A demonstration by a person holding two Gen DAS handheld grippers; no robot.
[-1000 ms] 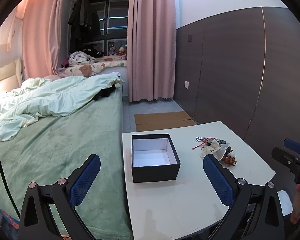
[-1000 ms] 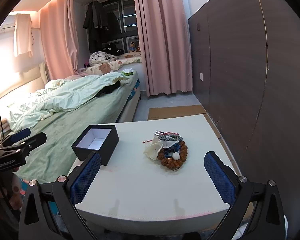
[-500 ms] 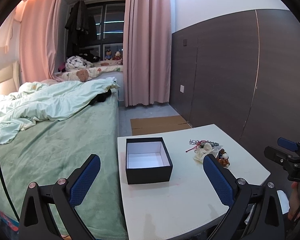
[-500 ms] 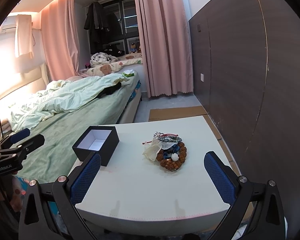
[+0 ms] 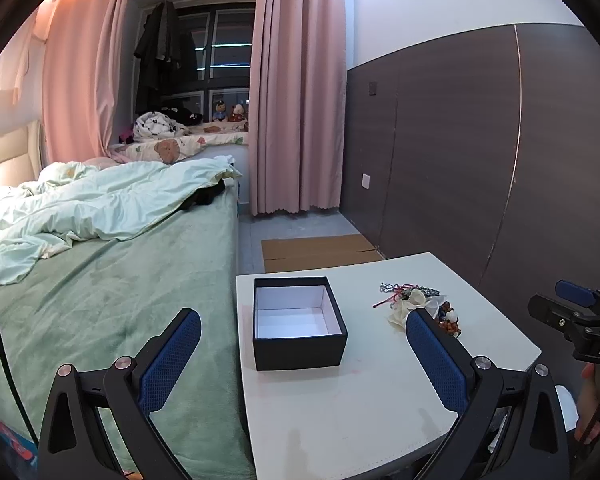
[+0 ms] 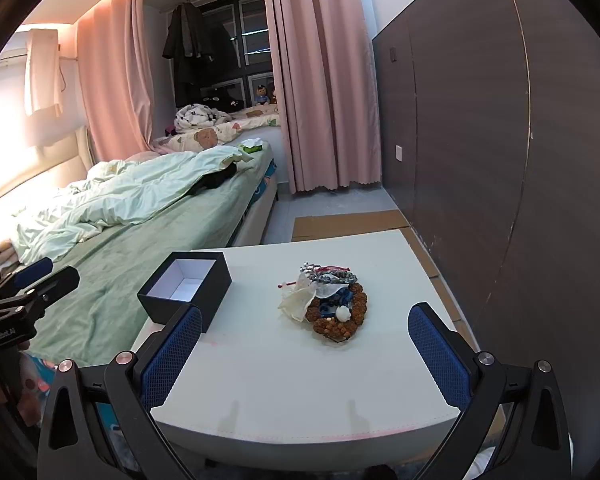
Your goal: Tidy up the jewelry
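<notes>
An open black box with a white inside (image 5: pixel 299 322) (image 6: pixel 186 291) sits on the left part of the small white table (image 5: pixel 372 400) (image 6: pixel 284 372). A heap of jewelry (image 6: pixel 326 300) (image 5: pixel 418 306) lies right of it: a brown bead bracelet, a silver chain, a red cord, a white flower piece. My left gripper (image 5: pixel 302 358) is open and empty, held above the table's near edge in front of the box. My right gripper (image 6: pixel 304 354) is open and empty, held in front of the heap; it also shows in the left wrist view (image 5: pixel 572 312).
A bed with a green cover (image 5: pixel 100 300) and a pale duvet adjoins the table's left side. A dark panelled wall (image 6: pixel 500 160) runs along the right. Flat cardboard (image 5: pixel 320 250) lies on the floor beyond the table. Pink curtains (image 5: pixel 296 120) hang at the back.
My left gripper has drawn back and risen a little, so the box and table sit lower and smaller in its view. The right gripper has barely moved. Both stay open.
</notes>
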